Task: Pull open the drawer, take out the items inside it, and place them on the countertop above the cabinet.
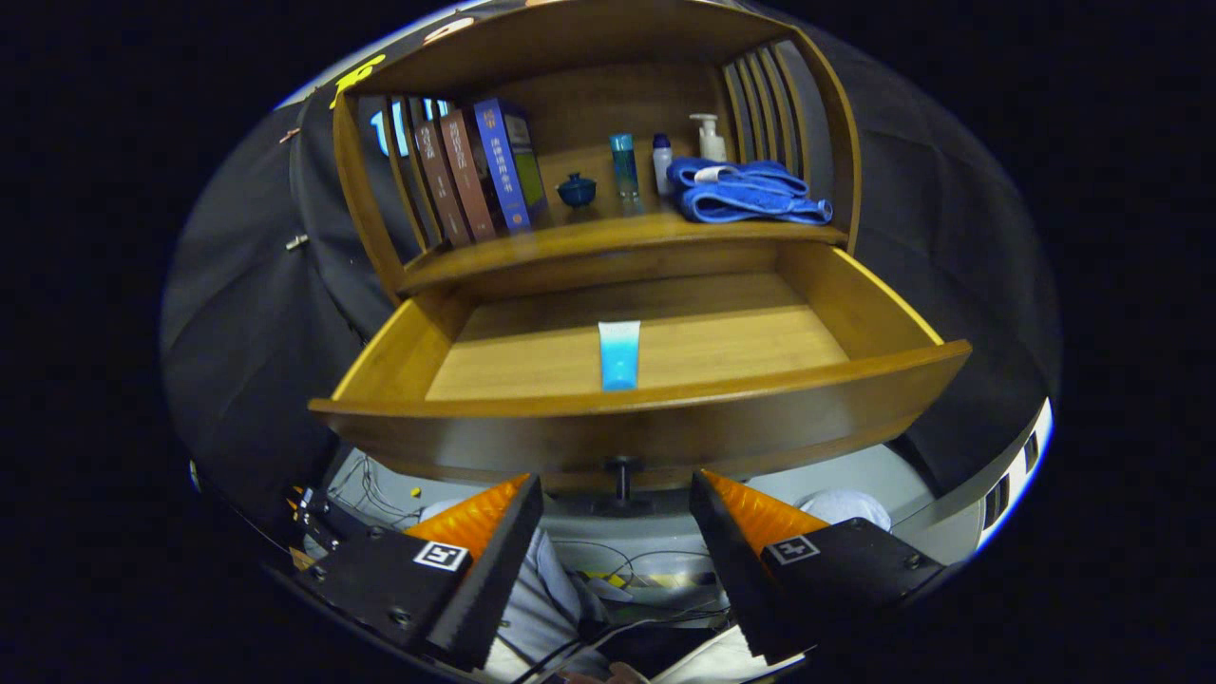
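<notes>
While the wooden cabinet rises beyond the fingers, its drawer is seen pulled fully open just ahead of them, with the dark knob on the drawer front lying between the two fingertips but untouched. On the countertop above the drawer, a row of leaning books is set at the left, and folded blue towels are laid at the right. Between them are ranged a small blue lidded cup, a tall blue bottle, a smaller white bottle and what may be a pump dispenser. Inside the drawer, a blue tube is laid flat near the front wall. The gripper is held released, jaws spread wide and nothing grasped.
</notes>
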The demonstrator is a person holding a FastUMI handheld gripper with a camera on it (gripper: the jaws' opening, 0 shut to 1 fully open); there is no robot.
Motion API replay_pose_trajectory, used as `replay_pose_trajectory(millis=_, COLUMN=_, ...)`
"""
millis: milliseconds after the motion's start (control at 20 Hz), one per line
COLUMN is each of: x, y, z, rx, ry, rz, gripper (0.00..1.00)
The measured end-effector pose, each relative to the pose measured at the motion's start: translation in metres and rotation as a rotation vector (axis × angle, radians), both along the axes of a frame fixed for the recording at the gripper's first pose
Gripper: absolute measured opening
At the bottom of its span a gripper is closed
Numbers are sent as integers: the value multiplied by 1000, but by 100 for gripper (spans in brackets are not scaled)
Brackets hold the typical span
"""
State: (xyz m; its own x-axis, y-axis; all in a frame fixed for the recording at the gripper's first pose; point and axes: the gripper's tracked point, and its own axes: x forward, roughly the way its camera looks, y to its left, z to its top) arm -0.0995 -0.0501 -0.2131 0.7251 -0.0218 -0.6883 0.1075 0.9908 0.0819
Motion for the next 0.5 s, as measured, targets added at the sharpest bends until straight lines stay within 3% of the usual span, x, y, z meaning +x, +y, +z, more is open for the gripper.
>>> replay_pose_trajectory(millis=300, x=62, y=2, z=44, rx=20, ry=-32, rz=0, gripper=98)
replay_pose_trajectory(millis=500, x=122, y=3, z=33, rx=12, ry=49, rz=5, gripper=98)
